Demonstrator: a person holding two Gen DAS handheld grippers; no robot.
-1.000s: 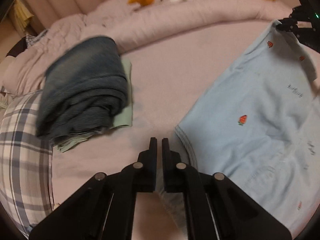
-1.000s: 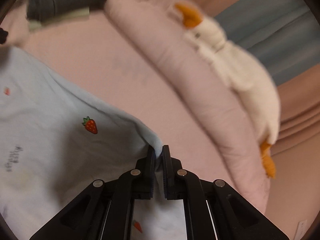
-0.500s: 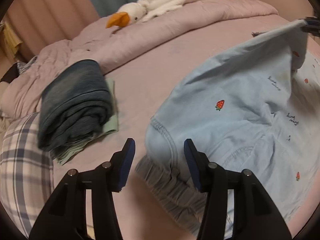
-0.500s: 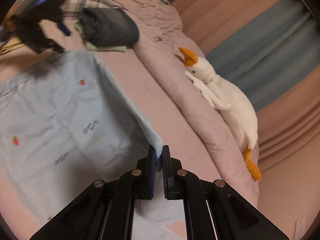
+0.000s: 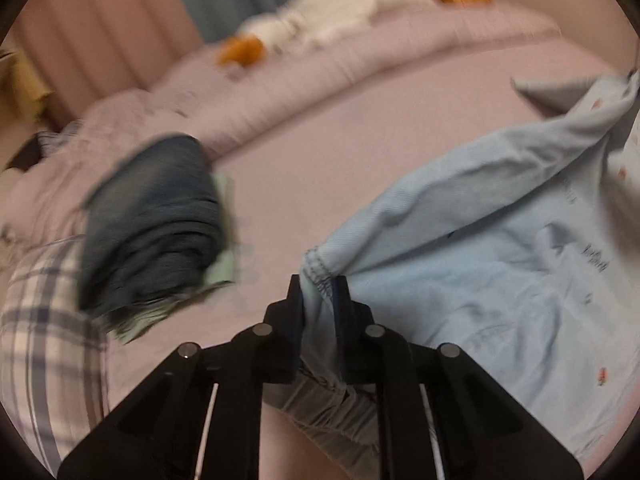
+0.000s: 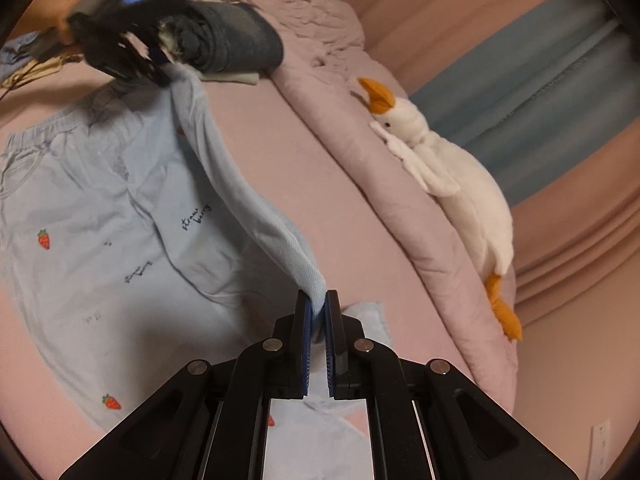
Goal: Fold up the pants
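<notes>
Light blue pants (image 6: 92,216) with small strawberry prints lie spread on the pink bed. My left gripper (image 5: 319,286) is shut on the elastic waistband corner (image 5: 318,270) of the pants (image 5: 500,248) and lifts it. It also shows, blurred, in the right wrist view (image 6: 132,52). My right gripper (image 6: 318,300) is shut on the far edge of one leg, raised off the bed. The fabric edge stretches taut between both grippers.
A folded dark denim stack (image 5: 156,224) on a pale green garment lies left of the pants, also in the right wrist view (image 6: 232,40). A white goose plush (image 6: 448,176) rests on the rolled pink quilt (image 6: 360,140). A plaid pillow (image 5: 44,328) is at far left.
My left gripper was open half a second ago and has now shut on the waistband and raised it. My right gripper kept its hold and lifted the leg edge higher.
</notes>
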